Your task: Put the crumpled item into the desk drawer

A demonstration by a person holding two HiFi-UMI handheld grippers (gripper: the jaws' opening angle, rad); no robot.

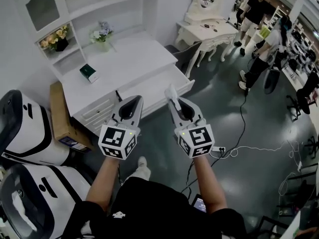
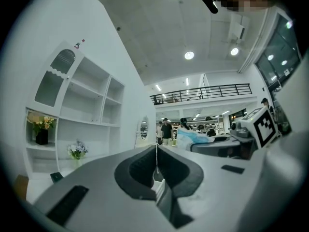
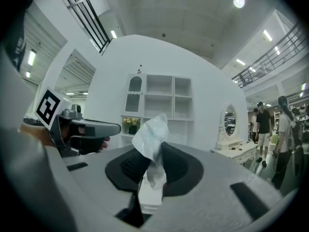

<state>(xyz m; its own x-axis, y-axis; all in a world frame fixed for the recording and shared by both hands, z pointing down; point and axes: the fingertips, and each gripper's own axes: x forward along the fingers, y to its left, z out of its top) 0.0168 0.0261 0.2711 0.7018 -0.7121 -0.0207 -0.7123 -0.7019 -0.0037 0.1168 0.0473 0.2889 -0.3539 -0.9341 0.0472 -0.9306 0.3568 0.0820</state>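
A small white crumpled item (image 3: pixel 150 138), like thin film or tissue, is pinched between the nearly closed jaws of the right gripper (image 3: pixel 155 154). It looks very light, soft and easily squashed, so a gentle pinch on its bunched lower part, as here, should be enough. Its loose upper end sticks out past the jaw tips. The open desk drawer (image 1: pixel 154 81) lies just ahead of and below that gripper. The left gripper (image 2: pixel 156 164), alongside, has its jaws together and empty.

No words or numbers can be read. The cubes (image 1: pixel 118 142) on the left gripper (image 1: pixel 133 103) and right gripper (image 1: pixel 175 103) show only black-and-white square patterns. The sticker (image 1: pixel 75 143) on the cardboard box (image 1: pixel 61 116) is too small.
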